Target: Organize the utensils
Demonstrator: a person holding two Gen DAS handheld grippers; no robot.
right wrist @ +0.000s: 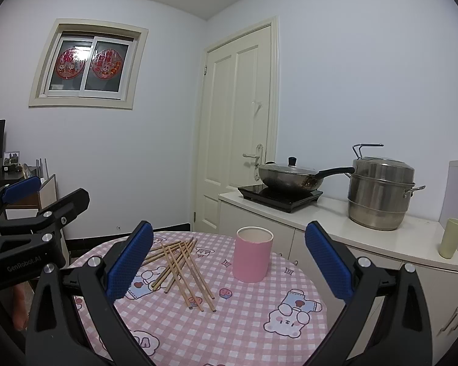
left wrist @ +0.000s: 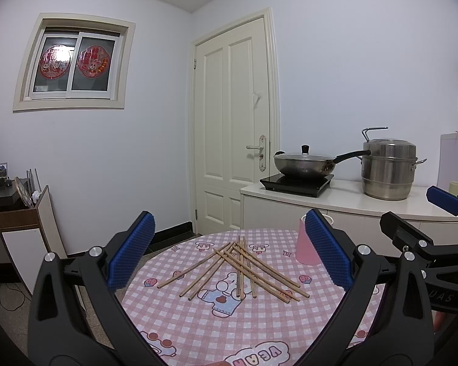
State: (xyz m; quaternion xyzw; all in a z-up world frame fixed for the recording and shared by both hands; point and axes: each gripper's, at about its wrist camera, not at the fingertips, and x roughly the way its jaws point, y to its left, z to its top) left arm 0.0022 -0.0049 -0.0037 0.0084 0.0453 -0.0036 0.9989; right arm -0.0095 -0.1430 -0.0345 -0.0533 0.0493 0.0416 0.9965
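Note:
Several wooden chopsticks [left wrist: 235,267] [right wrist: 180,263] lie crossed in a loose pile on the round table with the pink checked cloth [left wrist: 198,323] [right wrist: 244,320]. A pink cylindrical holder [right wrist: 252,254] stands upright to the right of the pile, its mouth showing nothing inside; in the left wrist view the pink holder [left wrist: 305,248] is partly hidden behind a blue pad. My left gripper [left wrist: 229,251] hovers open above the near side of the table, nothing between its fingers. My right gripper [right wrist: 229,262] is also open and holds nothing, and it appears at the right edge of the left view.
Behind the table runs a white counter [right wrist: 336,228] with an induction hob, a lidded wok [right wrist: 287,177], a steel steamer pot [right wrist: 378,195] and a pale green cup [right wrist: 450,238]. A closed door [left wrist: 235,128] is at the back. A low cabinet and desk [left wrist: 21,213] stand at left.

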